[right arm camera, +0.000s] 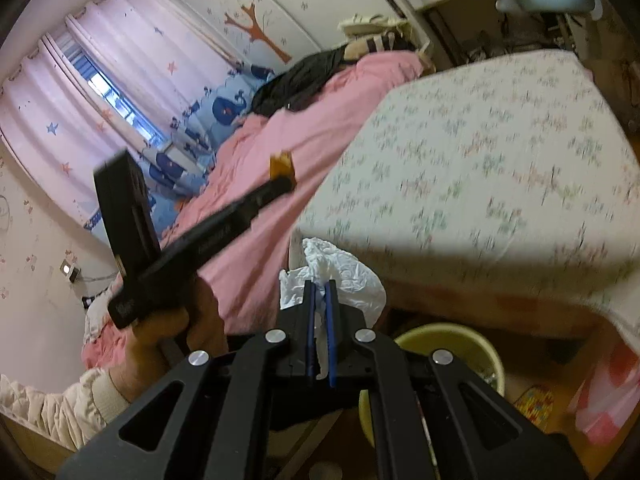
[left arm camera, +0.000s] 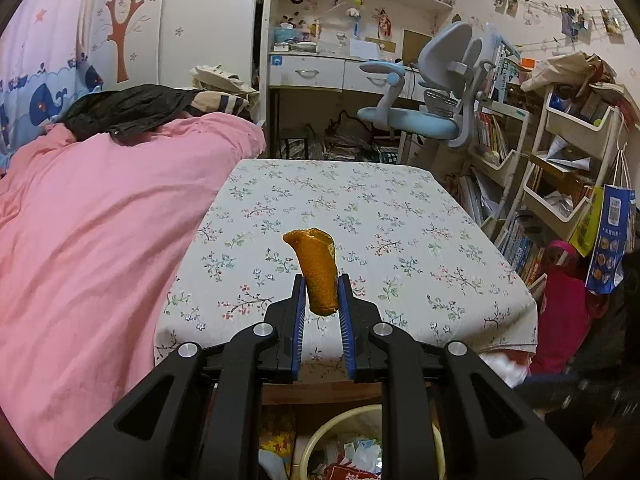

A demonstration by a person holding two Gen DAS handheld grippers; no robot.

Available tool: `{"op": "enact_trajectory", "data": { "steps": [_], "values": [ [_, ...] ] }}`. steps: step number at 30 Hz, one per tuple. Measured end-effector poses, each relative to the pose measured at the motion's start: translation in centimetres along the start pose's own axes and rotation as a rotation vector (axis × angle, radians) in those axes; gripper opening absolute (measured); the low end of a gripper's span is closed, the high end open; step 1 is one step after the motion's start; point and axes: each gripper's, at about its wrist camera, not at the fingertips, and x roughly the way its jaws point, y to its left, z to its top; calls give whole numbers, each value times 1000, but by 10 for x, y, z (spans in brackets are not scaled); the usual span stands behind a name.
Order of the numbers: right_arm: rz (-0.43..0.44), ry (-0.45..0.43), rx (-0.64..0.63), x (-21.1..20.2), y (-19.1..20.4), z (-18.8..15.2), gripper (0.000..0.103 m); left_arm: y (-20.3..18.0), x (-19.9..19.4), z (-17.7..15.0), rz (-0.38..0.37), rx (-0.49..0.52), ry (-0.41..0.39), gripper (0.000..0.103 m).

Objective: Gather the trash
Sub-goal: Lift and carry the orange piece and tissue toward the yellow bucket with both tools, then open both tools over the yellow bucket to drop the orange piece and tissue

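Observation:
My left gripper [left arm camera: 320, 282] is shut on an orange peel [left arm camera: 316, 268] and holds it in the air above the near edge of the floral table [left arm camera: 360, 208]. In the right wrist view the left gripper [right arm camera: 282, 178] shows with the peel [right arm camera: 281, 164] at its tip. My right gripper [right arm camera: 319, 288] is shut on a crumpled white plastic bag [right arm camera: 344, 268], held by the table's near corner. A pale yellow trash bin [left arm camera: 320, 436] with scraps inside stands on the floor below both grippers; it also shows in the right wrist view [right arm camera: 460, 344].
A bed with a pink duvet [left arm camera: 100, 220] lies left of the table. A blue desk chair [left arm camera: 420, 120] and a desk stand beyond it. Shelves of books [left arm camera: 540, 184] line the right side. A pink bag [right arm camera: 608, 396] hangs at the table's right.

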Motion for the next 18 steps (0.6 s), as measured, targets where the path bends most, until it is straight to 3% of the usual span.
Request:
{"op": "enact_trajectory", "data": {
  "steps": [8, 18],
  "values": [
    [-4, 77, 9, 13, 2, -19, 6, 0, -6, -4, -2, -9, -8, 15],
    [-10, 73, 25, 11, 1, -24, 6, -5, -14, -16, -8, 13, 9, 15]
  ]
}}
